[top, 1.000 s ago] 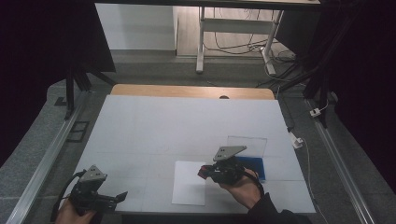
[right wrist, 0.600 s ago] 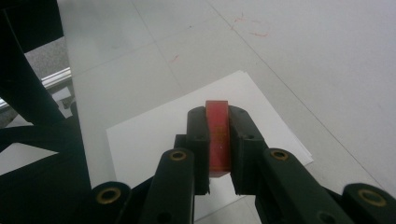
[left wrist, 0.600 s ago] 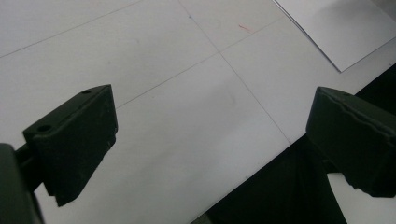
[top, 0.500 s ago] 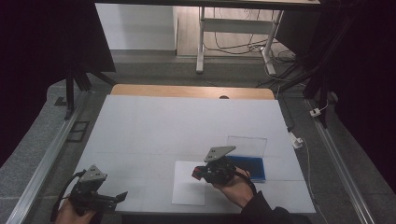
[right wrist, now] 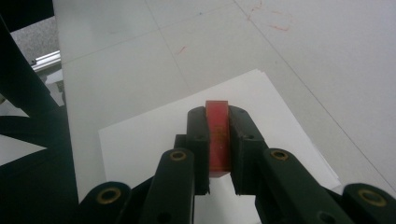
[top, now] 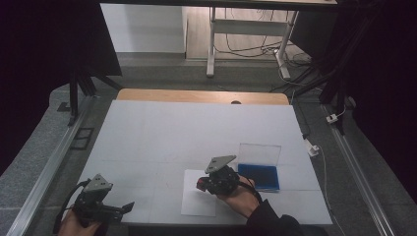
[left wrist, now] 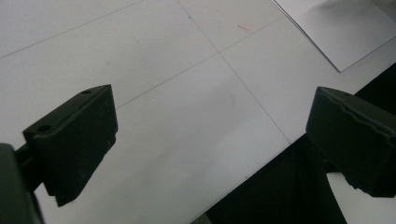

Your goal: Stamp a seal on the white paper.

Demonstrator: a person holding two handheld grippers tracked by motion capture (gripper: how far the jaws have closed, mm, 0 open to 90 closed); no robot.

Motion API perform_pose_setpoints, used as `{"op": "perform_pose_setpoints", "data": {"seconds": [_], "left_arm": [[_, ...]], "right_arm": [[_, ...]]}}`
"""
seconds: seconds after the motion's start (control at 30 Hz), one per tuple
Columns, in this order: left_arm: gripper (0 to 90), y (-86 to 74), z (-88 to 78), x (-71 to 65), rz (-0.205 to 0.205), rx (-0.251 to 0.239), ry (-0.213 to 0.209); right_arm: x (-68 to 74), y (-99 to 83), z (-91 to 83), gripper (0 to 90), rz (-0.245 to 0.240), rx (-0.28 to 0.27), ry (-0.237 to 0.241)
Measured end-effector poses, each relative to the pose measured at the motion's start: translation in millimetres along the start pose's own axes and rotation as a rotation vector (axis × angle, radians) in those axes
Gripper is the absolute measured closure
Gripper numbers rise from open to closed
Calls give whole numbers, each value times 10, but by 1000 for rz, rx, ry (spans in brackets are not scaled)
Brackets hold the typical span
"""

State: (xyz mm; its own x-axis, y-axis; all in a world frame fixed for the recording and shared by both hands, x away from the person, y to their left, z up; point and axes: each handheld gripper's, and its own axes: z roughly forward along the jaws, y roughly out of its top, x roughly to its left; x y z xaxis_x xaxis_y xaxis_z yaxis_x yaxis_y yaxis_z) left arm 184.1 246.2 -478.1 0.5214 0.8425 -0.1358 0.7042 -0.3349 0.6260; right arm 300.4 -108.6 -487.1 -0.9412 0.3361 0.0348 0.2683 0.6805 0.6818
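At the near left corner of the bench [top: 147,132], the left tool [top: 125,206] hovered with its jaws wide apart, gripping nothing. Farther right, the right tool [top: 200,184] was clamped on a small red block [right wrist: 217,135] above the white paper sheet [top: 196,202]. Just beside it lay an open blue case [top: 258,176].

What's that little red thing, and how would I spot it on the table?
Start at the white sheet of paper near the table's front edge, left of the open blue case. Above it the right tongs pinch a small flat red block between black jaws. It is the scene's one red piece.
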Motion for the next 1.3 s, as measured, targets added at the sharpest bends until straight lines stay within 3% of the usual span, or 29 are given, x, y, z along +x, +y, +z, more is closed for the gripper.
{"op": "perform_pose_setpoints", "data": {"seconds": [0.6, 0.9, 1.3], "left_arm": [[27, -2, -4, -3, 6, -3, 0], [27, -1, -1, -4, 4, 0, 1], [27, 3, 3, -5, 5, 3, 1]], "right_arm": [[9, -17, 179, 800, -33, 64, -12], [0, -14, 198, 803, 3, 74, -9], [200, 41, 226, 804, -113, 128, -117]]}}
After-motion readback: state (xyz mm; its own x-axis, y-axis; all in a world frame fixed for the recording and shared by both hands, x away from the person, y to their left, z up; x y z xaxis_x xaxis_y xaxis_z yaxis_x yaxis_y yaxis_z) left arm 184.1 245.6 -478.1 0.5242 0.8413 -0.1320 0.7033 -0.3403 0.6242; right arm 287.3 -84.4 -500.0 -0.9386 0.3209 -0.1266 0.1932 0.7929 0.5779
